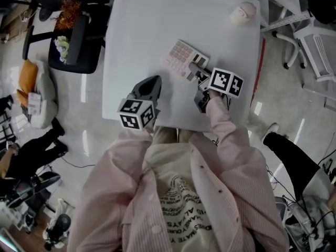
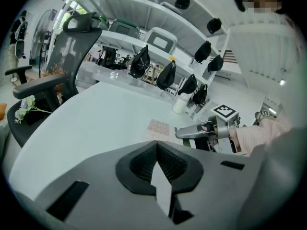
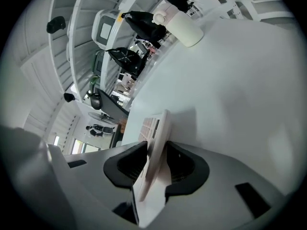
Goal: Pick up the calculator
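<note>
Calculator (image 1: pixel 181 56): on the white table (image 1: pixel 147 20), right of its middle, keypad up. The end toward the person sits between the right gripper's jaws.
Right gripper (image 1: pixel 195 70): jaws closed partway onto the calculator's edge, one pad on the key face and one on the underside. The right gripper view shows the calculator (image 3: pixel 154 145) edge-on in the grip, its far end reaching out over the table top.
Left gripper (image 1: pixel 151 83): jaws fully together, tips meeting, nothing between them. It is above bare table, left of the calculator and apart from it.
Left gripper view: the calculator (image 2: pixel 158 127) lies ahead, with the right gripper's jaws (image 2: pixel 194 131) on it.
Small white container (image 1: pixel 242 12): near the far right corner of the table, well apart from both grippers.
Office chair (image 1: pixel 73 35): beside the table's left edge.
</note>
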